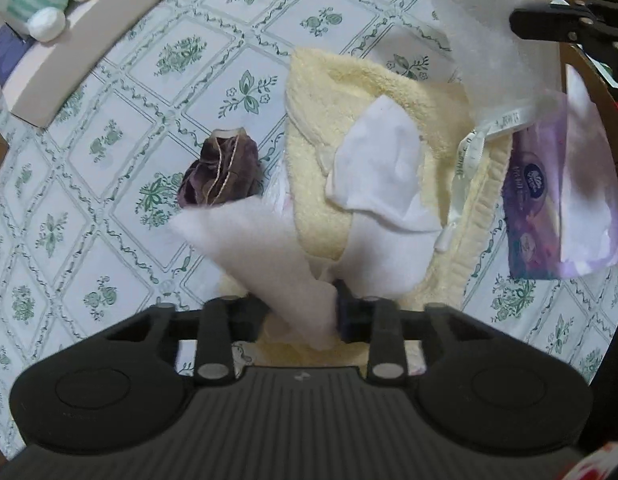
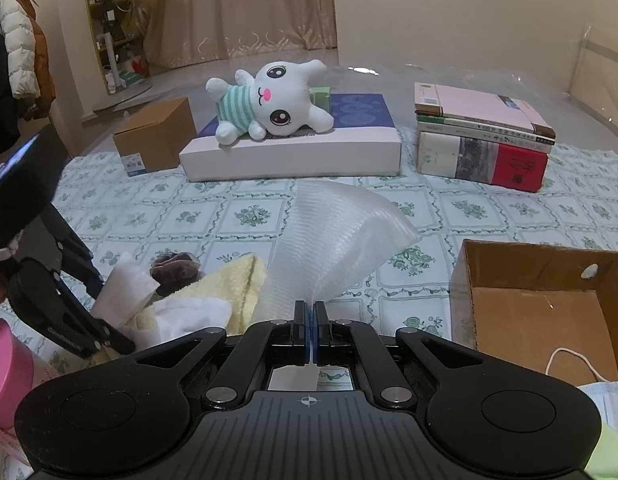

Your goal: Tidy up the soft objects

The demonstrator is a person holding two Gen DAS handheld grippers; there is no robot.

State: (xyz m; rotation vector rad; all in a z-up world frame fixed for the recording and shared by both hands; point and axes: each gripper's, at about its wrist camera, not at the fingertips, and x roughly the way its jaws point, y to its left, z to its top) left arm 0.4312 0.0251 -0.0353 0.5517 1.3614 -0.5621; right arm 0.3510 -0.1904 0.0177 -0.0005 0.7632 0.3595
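Note:
My left gripper [image 1: 309,308] points down over a folded yellow towel [image 1: 349,112] and is shut on a white foam sheet [image 1: 265,248] that rises between its fingers. A white cloth [image 1: 377,168] lies on the towel. A crumpled dark purple pouch [image 1: 221,172] sits left of the towel. My right gripper [image 2: 311,308] is shut on a translucent ribbed sheet [image 2: 337,236] that fans out ahead of it. The right wrist view shows the left gripper [image 2: 113,312] at the left, with the foam sheet [image 2: 125,288] in its jaws. A white plush toy [image 2: 269,100] lies on a flat white box [image 2: 289,156].
An open cardboard box [image 2: 537,300] stands at the right, with a face mask [image 2: 601,400] beside it. A stack of books [image 2: 481,136] and a small brown carton [image 2: 153,136] stand at the back. A purple tissue pack [image 1: 549,200] lies right of the towel. A floral tablecloth [image 1: 129,200] covers the table.

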